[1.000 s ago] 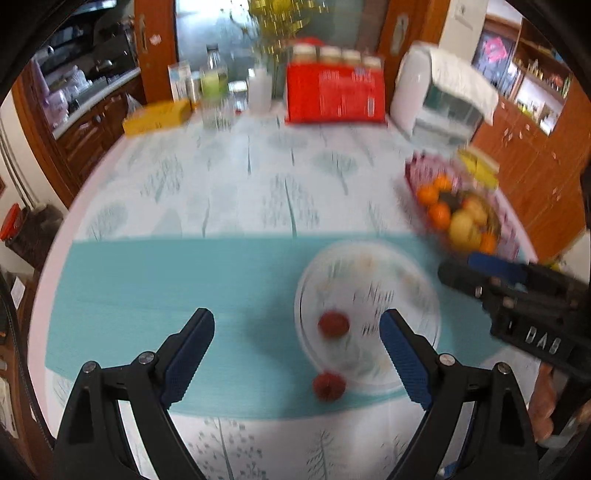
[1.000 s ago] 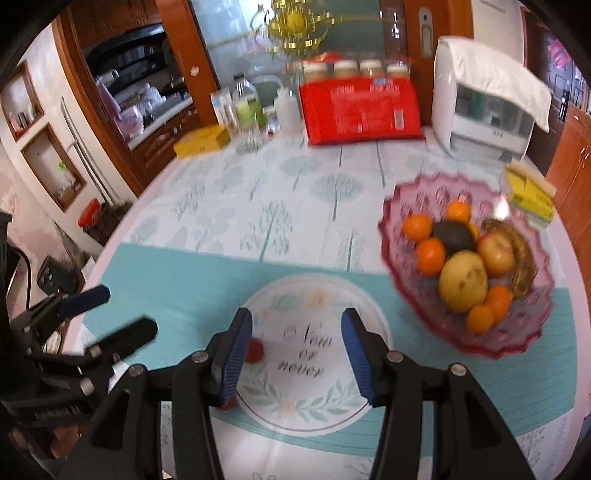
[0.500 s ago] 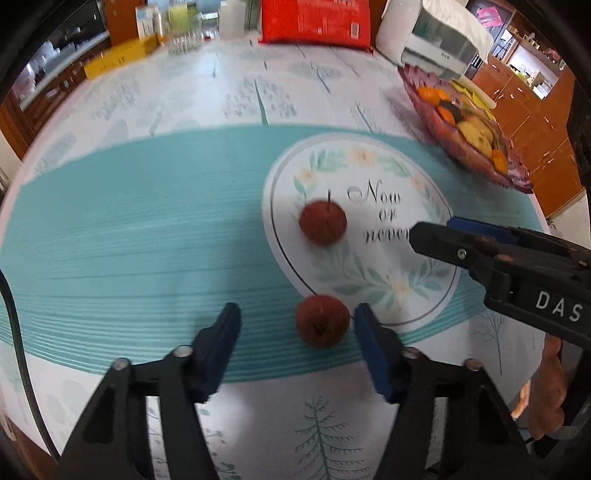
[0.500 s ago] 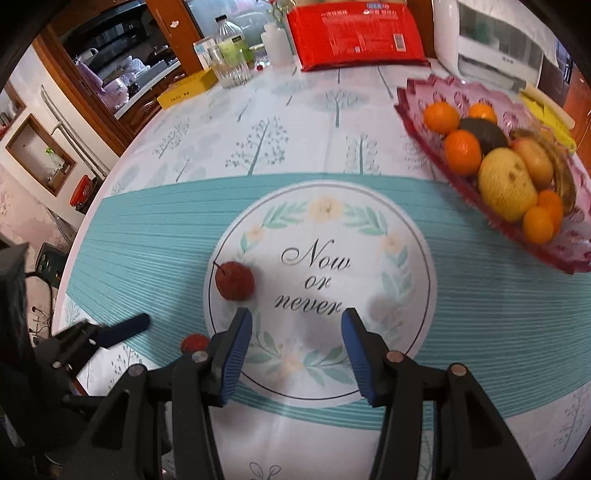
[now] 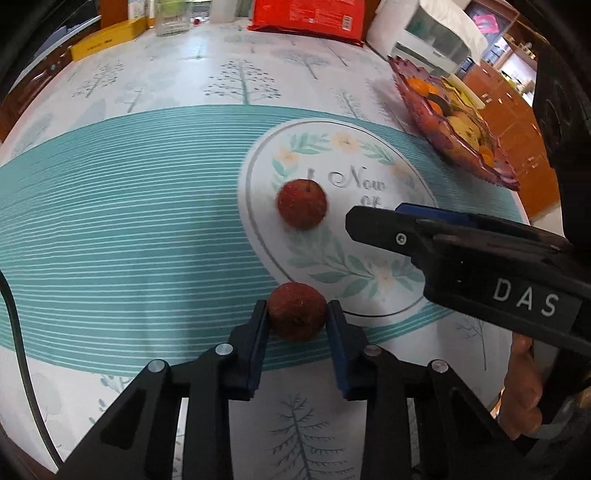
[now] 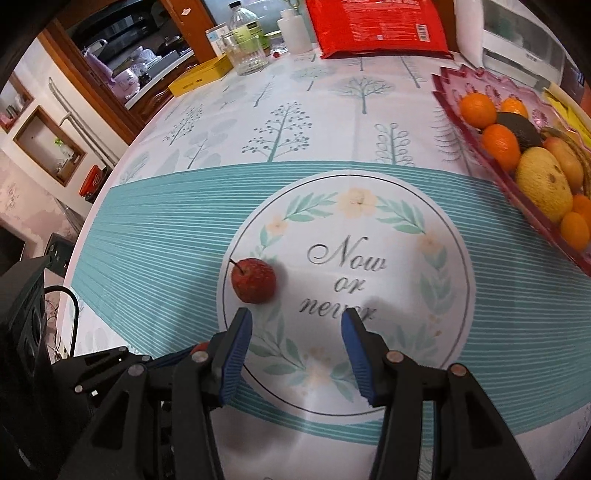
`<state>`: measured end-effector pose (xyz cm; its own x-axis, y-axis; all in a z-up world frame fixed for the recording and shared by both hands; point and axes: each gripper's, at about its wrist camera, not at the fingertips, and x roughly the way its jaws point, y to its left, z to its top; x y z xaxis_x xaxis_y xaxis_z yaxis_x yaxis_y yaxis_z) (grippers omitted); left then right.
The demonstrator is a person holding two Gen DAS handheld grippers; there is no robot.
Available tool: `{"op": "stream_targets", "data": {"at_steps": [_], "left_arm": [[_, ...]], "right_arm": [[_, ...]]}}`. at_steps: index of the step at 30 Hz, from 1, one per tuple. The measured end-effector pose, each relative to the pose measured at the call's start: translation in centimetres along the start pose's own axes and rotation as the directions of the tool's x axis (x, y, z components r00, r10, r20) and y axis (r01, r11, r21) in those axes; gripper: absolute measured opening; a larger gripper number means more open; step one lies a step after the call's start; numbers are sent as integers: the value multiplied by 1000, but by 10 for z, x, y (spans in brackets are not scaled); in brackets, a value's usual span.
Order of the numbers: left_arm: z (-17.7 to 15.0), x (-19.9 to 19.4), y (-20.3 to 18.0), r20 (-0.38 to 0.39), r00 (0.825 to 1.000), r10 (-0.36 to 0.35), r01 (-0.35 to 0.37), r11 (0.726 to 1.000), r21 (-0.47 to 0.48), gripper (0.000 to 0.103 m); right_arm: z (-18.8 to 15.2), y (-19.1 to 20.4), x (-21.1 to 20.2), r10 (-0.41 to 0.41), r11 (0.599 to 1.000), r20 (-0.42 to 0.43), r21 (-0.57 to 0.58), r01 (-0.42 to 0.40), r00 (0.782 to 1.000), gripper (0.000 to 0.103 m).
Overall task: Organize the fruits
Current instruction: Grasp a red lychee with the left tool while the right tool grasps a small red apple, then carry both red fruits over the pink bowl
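Note:
My left gripper (image 5: 297, 319) is shut on a small red fruit (image 5: 296, 312) that rests on the teal stripe of the tablecloth. A second red fruit with a stem (image 5: 302, 204) lies on the white printed circle; it also shows in the right wrist view (image 6: 253, 280). My right gripper (image 6: 296, 325) is open and empty, low over the circle, just right of and nearer than that fruit. It also shows side-on in the left wrist view (image 5: 373, 218). A pink glass fruit bowl (image 6: 480, 142) with oranges and other fruit stands at the right.
A red packet (image 6: 376, 26), a glass jar (image 6: 245, 55), bottles, a yellow box (image 6: 199, 75) and a white appliance (image 5: 439, 35) stand along the far side of the table. The near table edge is just behind both grippers.
My left gripper has dropped to the table and closed on the nearer red fruit. My right gripper has moved lower and closer to the stemmed fruit, still open.

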<state>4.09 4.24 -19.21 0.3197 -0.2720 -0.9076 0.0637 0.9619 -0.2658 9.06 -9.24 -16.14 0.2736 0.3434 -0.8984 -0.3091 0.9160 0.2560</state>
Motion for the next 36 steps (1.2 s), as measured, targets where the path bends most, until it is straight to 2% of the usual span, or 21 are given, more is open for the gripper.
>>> {"op": "stream_targets", "data": {"at_steps": [10, 17, 19, 22, 29, 36], "left_arm": [[-1, -14, 41, 32, 997, 70, -65, 987, -145, 29], [-3, -23, 53, 45, 994, 99, -89, 979, -184, 29], [-3, -25, 55, 48, 993, 104, -93, 977, -190, 29], [-2, -29, 56, 54, 993, 108, -96, 977, -190, 29], [7, -48, 51, 92, 990, 106, -92, 985, -146, 29], [29, -71, 21, 152, 986, 67, -62, 997, -37, 29]], "right_arm": [[12, 18, 22, 21, 999, -22, -43, -22, 1000, 51], [17, 27, 39, 13, 998, -44, -68, -16, 999, 51], [18, 31, 41, -1, 996, -36, -88, -2, 999, 47], [19, 35, 43, -35, 993, -35, -116, 30, 999, 34], [14, 41, 35, -47, 988, -65, -149, 37, 997, 33], [7, 34, -14, -72, 987, -5, -147, 71, 997, 33]]}}
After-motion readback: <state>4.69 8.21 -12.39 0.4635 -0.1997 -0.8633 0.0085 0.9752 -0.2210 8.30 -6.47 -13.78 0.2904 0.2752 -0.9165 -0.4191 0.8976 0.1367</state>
